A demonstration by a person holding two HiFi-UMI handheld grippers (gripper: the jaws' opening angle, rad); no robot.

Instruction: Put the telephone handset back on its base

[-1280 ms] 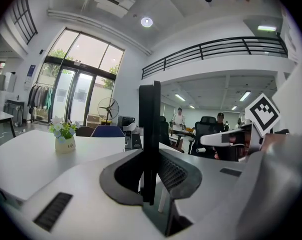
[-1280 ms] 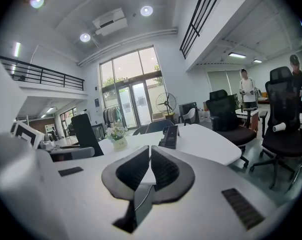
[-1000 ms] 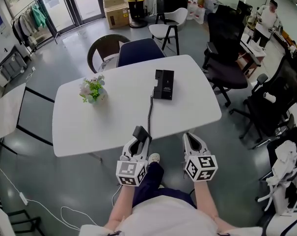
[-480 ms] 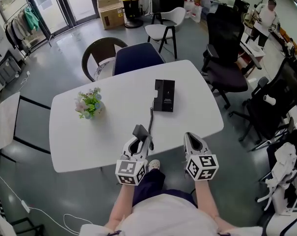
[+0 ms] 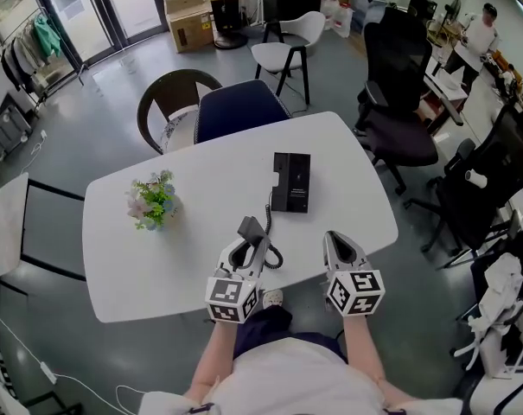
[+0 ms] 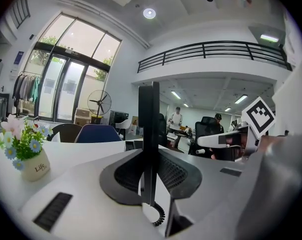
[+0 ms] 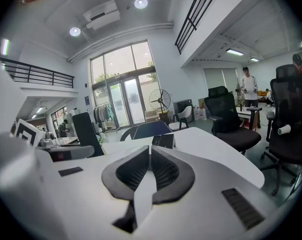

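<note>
The black phone base (image 5: 290, 182) lies on the white table (image 5: 192, 167), right of its middle. The black handset (image 5: 251, 231) stands upright in my left gripper (image 5: 248, 244), over the table's near edge. In the left gripper view it is a dark slab (image 6: 148, 134) with both pads pressed on it. Its coiled cord (image 5: 271, 255) loops beside the gripper and runs to the base. My right gripper (image 5: 336, 239) hovers at the near edge, right of the handset. Its jaws (image 7: 150, 152) are shut on nothing, and the base (image 7: 163, 140) lies beyond them.
A small pot of flowers (image 5: 150, 201) stands on the table's left part. A blue chair (image 5: 239, 110) and a brown chair (image 5: 172, 102) are at the far side. Black office chairs (image 5: 398, 111) stand to the right.
Both grippers have come forward over the table's near edge, the handset still gripped in the left one. The cord has slackened into a loop by the left gripper.
</note>
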